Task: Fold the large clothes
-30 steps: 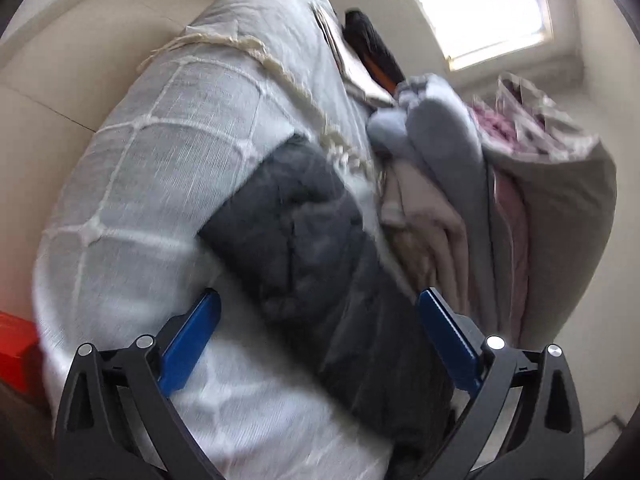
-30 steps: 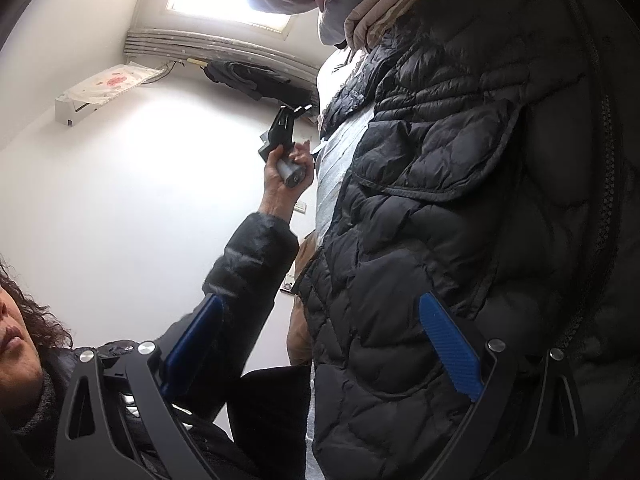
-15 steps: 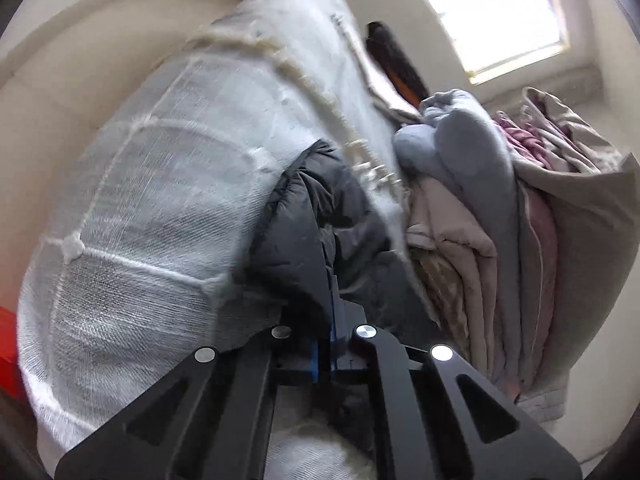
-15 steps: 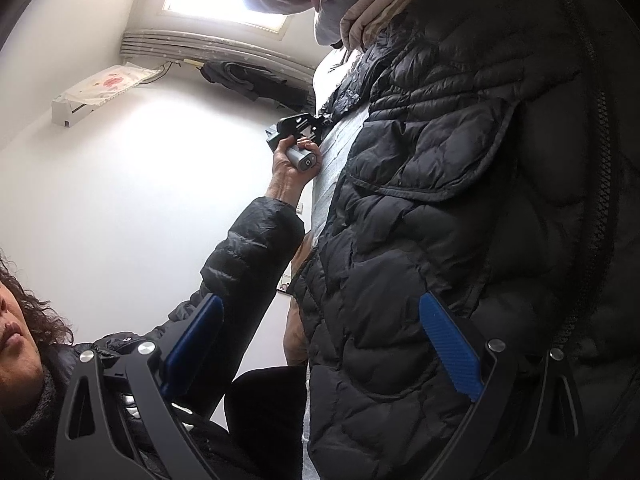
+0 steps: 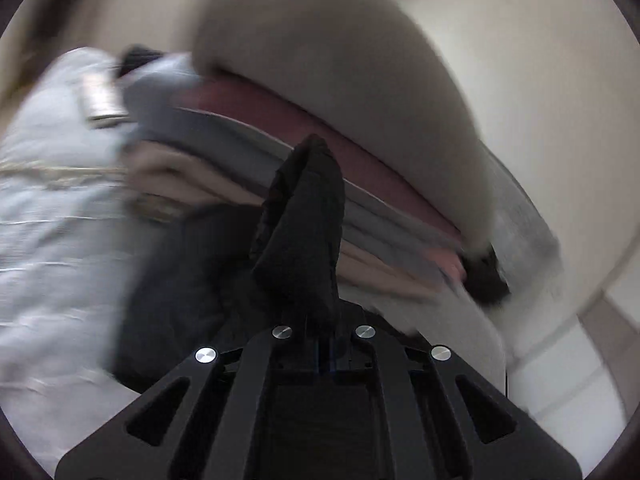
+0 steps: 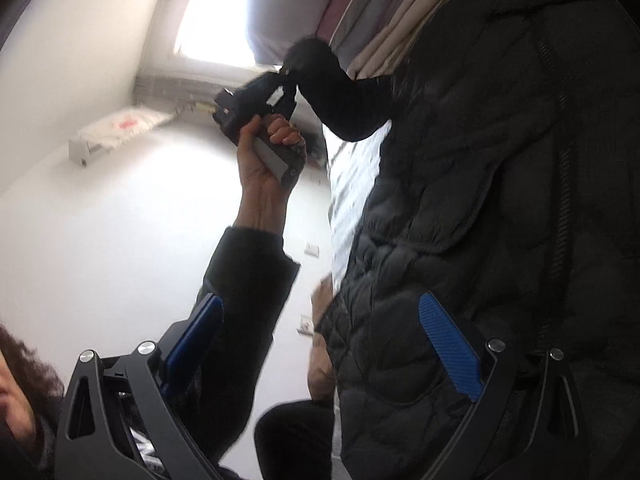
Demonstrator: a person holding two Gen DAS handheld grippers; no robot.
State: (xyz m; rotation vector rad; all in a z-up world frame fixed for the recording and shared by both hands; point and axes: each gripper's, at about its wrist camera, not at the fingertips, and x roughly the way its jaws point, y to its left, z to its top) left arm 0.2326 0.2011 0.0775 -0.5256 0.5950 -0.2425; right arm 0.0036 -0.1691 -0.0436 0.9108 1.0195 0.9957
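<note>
Sleeve pinched and lifted (fold begun, likely).
Left hand-held gripper (image 6: 286, 86) clamping jacket sleeve (image 6: 340, 96), upper centre; right hand-held gripper (image 6: 320, 348) wide, jacket (image 6: 500, 220) beside.

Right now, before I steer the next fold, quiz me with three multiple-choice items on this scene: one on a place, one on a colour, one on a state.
1. Where is the stack of folded clothes?
A. behind the lifted sleeve end
B. on the floor under a chair
C. inside a drawer

2. What colour are the right gripper finger pads?
A. red
B. blue
C. yellow

3. How does the left gripper stand?
A. wide open, nothing in it
B. shut on nothing
C. shut on the sleeve of the black jacket

Answers:
1 A, the left wrist view shows the layered pile right behind the raised sleeve.
2 B, both pads are blue in the right wrist view.
3 C, black fabric rises from the closed jaws.
</note>
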